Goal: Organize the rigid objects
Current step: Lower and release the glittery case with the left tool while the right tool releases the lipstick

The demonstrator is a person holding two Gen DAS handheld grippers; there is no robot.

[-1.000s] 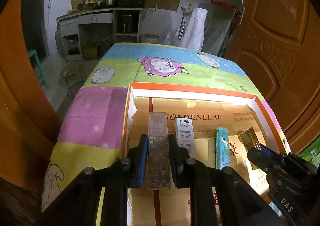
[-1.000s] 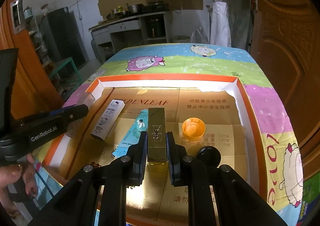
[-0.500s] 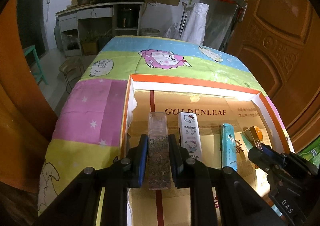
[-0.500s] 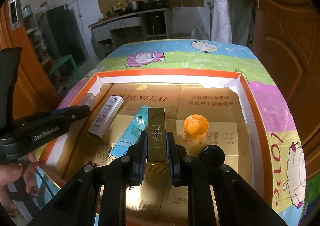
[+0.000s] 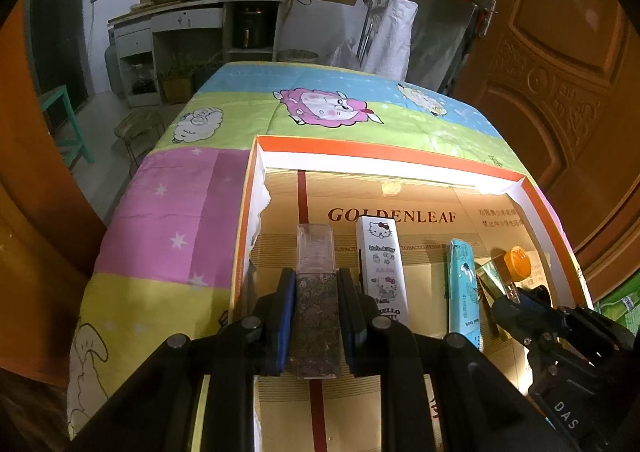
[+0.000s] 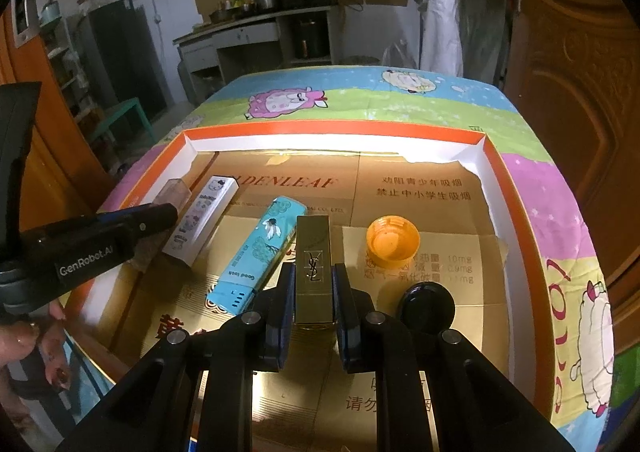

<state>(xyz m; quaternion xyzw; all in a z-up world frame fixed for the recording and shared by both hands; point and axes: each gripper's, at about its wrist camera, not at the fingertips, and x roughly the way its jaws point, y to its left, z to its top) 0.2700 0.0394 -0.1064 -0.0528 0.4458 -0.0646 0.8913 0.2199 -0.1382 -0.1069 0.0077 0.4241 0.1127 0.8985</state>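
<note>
Left claw [image 5: 316, 316]: clamped on clear speckled case [image 5: 316, 292], held over tray [image 5: 384, 154] left side. Right claw [image 6: 314, 292]: clamped on gold lipstick tube [image 6: 313, 264], mid-tray. Lying between them: Hello Kitty box [image 6: 204, 220], teal tube [image 6: 256, 254]. Right of the lipstick: orange cap [image 6: 393, 241], black cap [image 6: 428, 306].

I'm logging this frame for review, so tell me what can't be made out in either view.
- Left wrist view: the lower end of the clear tube is covered by the left tool.
- Left wrist view: the gold case is mostly behind the right tool.
- Right wrist view: the black cap is partly hidden by the right tool.
- Both views: the tray's near edge is hidden by the tools.
</note>
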